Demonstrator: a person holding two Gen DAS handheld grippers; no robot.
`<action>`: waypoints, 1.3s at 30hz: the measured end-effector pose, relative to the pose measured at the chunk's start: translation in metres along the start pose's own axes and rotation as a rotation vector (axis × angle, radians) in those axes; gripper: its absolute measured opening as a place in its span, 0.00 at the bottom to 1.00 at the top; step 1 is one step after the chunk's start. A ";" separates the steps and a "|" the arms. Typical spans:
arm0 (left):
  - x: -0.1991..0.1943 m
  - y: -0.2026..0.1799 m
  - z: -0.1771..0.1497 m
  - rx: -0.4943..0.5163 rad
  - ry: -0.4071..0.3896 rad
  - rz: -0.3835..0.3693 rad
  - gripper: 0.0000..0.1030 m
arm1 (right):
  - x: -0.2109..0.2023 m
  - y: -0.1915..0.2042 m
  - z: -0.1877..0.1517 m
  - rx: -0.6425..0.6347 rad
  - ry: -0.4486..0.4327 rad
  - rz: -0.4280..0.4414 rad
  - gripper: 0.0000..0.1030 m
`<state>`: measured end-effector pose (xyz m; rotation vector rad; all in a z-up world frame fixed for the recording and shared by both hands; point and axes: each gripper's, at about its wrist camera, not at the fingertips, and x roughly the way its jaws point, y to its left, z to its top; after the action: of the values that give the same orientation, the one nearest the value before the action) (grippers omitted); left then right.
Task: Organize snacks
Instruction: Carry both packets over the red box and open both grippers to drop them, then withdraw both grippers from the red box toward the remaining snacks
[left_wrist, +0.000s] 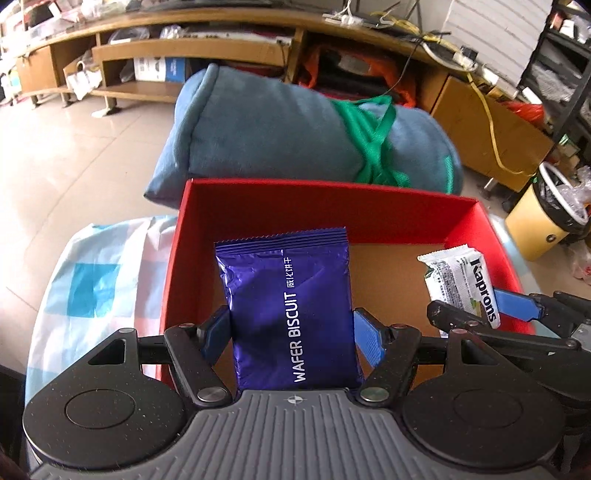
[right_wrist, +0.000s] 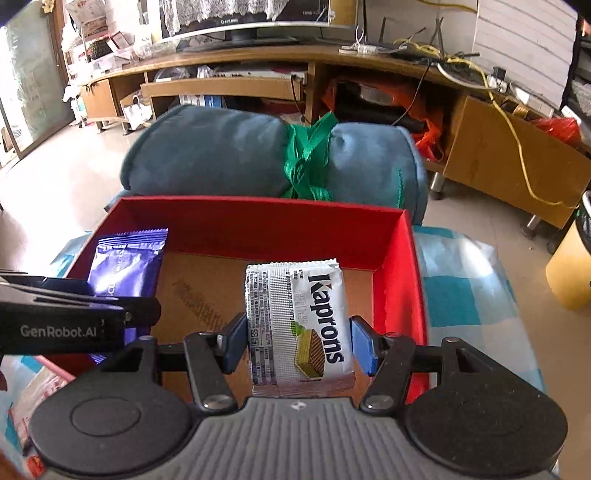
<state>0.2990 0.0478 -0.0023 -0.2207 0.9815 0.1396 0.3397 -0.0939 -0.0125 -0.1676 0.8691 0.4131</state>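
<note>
A purple wafer biscuit packet (left_wrist: 291, 306) stands between the blue pads of my left gripper (left_wrist: 291, 332), which is shut on it, over the left part of the red box (left_wrist: 332, 203). My right gripper (right_wrist: 299, 343) is shut on a white Kaprons wafer pack (right_wrist: 299, 325), held over the brown floor of the red box (right_wrist: 258, 218). The left wrist view shows the Kaprons pack (left_wrist: 461, 284) and the right gripper's fingers (left_wrist: 513, 304) at the right. Seen from the right wrist, the purple packet (right_wrist: 125, 262) sits at the left behind the other gripper's black body.
A rolled blue blanket (left_wrist: 280, 129) tied with green strap lies just behind the box. A checked blue and white cloth (left_wrist: 96, 280) covers the surface under the box. A yellow bin (left_wrist: 543, 221) stands at the right. Another snack pack (right_wrist: 40, 395) lies on the cloth at lower left.
</note>
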 end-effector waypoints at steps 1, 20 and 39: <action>0.002 0.000 0.000 0.001 0.006 0.006 0.73 | 0.004 0.000 0.001 0.000 0.007 0.002 0.52; 0.011 0.002 -0.002 0.001 0.040 0.029 0.80 | 0.019 0.007 0.001 -0.023 0.022 -0.021 0.52; -0.032 0.017 -0.009 -0.021 -0.008 -0.017 0.86 | -0.022 0.010 -0.001 -0.012 -0.027 -0.017 0.57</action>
<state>0.2705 0.0619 0.0172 -0.2477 0.9704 0.1353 0.3230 -0.0915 0.0039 -0.1801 0.8380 0.4034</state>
